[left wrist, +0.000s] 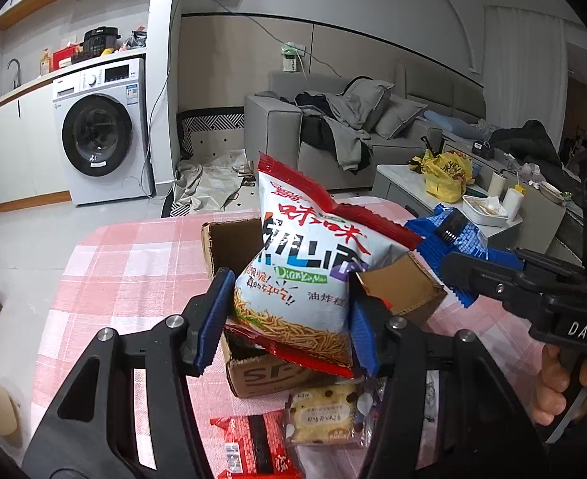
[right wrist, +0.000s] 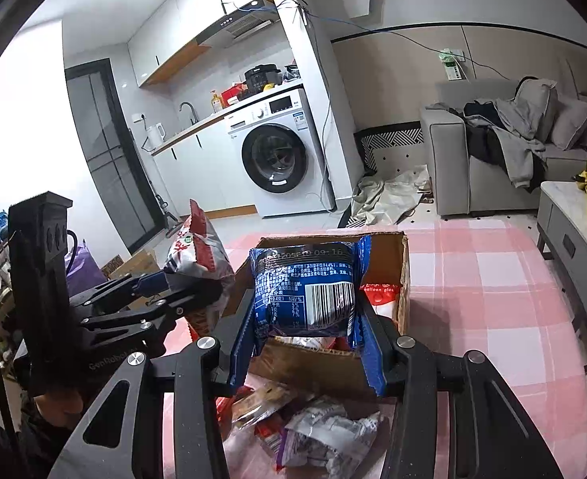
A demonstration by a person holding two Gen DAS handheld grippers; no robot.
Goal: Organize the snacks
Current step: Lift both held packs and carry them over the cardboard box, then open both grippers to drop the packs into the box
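Observation:
My left gripper [left wrist: 289,311] is shut on a white and red bag of fried noodle snack [left wrist: 305,263] and holds it over the open cardboard box [left wrist: 229,239] on the pink checked tablecloth. My right gripper [right wrist: 307,329] is shut on a blue snack packet [right wrist: 305,283], held above the same box [right wrist: 403,279]. The blue packet shows at the right of the left wrist view [left wrist: 453,239], and the noodle bag shows at the left of the right wrist view [right wrist: 197,255]. A red packet [right wrist: 377,293] lies inside the box.
Loose snacks lie on the table in front of the box: a red and black packet [left wrist: 253,443], a chocolate-chip cake packet [left wrist: 325,415], crumpled wrappers [right wrist: 325,431]. Beyond the table stand a washing machine [left wrist: 98,131], a grey sofa [left wrist: 333,127] and a coffee table [left wrist: 453,195].

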